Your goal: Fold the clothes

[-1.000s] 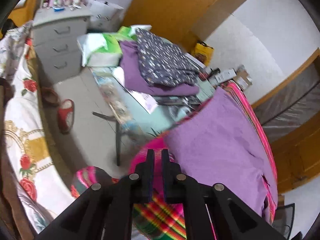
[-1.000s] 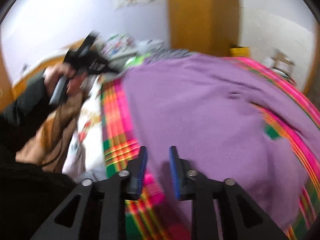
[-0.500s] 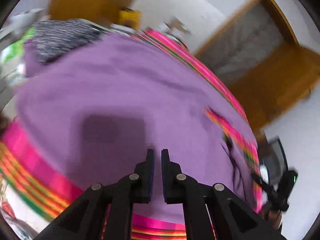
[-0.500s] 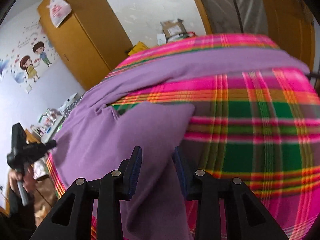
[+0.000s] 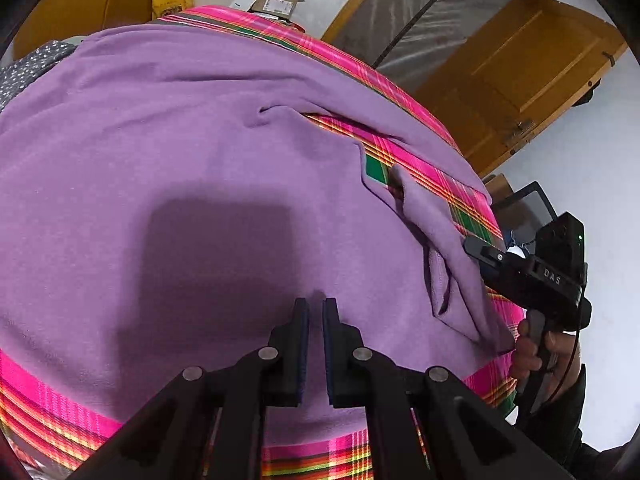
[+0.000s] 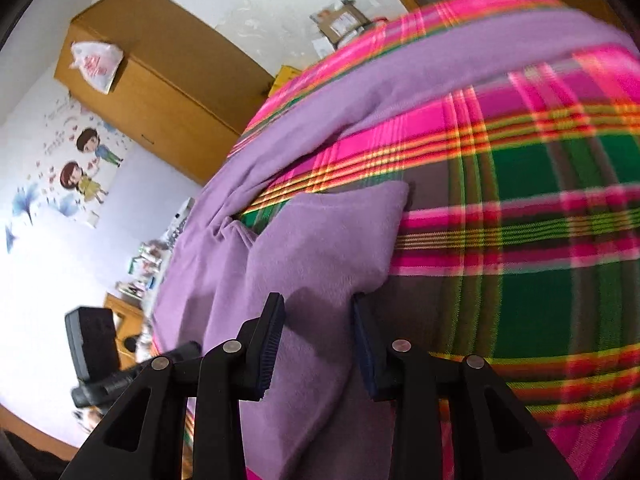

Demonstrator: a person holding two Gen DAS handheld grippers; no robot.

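Observation:
A purple garment [image 5: 192, 160] lies spread flat on a pink and green plaid bedspread [image 5: 432, 168]. My left gripper [image 5: 315, 308] hovers over the garment's near hem, its jaws nearly closed with nothing between them. My right gripper [image 6: 318, 316] is open, its jaws straddling the end of a purple sleeve [image 6: 328, 236] that lies on the plaid bedspread [image 6: 540, 220]. The right gripper also shows in the left wrist view [image 5: 532, 272], at the sleeve's end on the right.
A wooden wardrobe [image 6: 160, 92] and a cartoon wall sticker [image 6: 84, 168] stand at the left. A wooden door [image 5: 520, 76] and cardboard boxes [image 5: 272, 0] lie beyond the bed. A dotted dark garment [image 5: 28, 68] sits at the far left.
My left gripper swung from facing the cluttered table to hover over the purple garment. My right gripper moved to the sleeve end and opened wider around it.

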